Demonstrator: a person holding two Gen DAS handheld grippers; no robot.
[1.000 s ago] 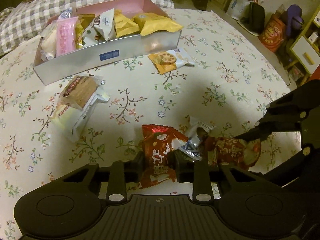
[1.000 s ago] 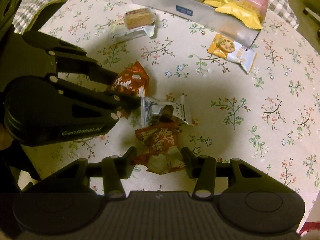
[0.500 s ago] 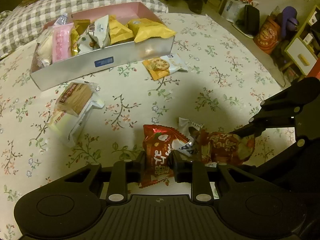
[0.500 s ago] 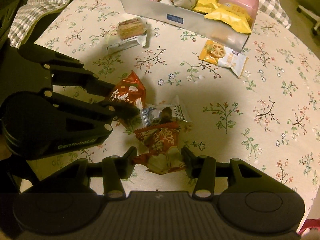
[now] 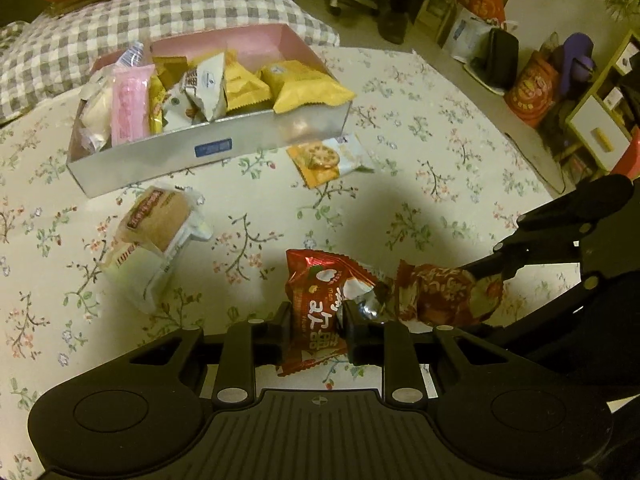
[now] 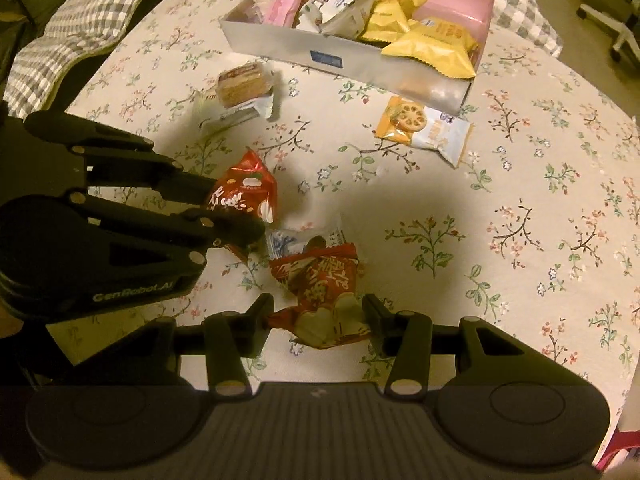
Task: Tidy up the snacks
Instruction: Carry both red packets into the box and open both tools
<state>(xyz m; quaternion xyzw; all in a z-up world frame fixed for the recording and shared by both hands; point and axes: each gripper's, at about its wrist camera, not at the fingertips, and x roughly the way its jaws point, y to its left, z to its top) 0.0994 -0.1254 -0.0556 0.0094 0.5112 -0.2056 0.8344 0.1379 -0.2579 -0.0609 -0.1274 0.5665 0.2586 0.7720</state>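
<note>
My left gripper [image 5: 315, 326] is shut on a red snack packet [image 5: 320, 308], held above the floral cloth; the packet also shows in the right wrist view [image 6: 244, 196]. My right gripper [image 6: 318, 316] is shut on a second red packet [image 6: 320, 296], seen from the left wrist view [image 5: 444, 294] too. A silver-blue wrapped snack [image 6: 304, 240] lies on the cloth between them. The silver box with pink inside [image 5: 208, 152] holds several yellow, white and pink packets at the far side of the table.
An orange-and-white cookie packet [image 5: 328, 158] lies just in front of the box. A wrapped cake slice [image 5: 156, 220] on a white packet lies to the left. A checked pillow [image 5: 120, 24] lies behind the box. Bags and shelves stand on the floor at right.
Both grippers have risen with their red packets, and the box now appears closer. The silver-blue snack stays on the cloth.
</note>
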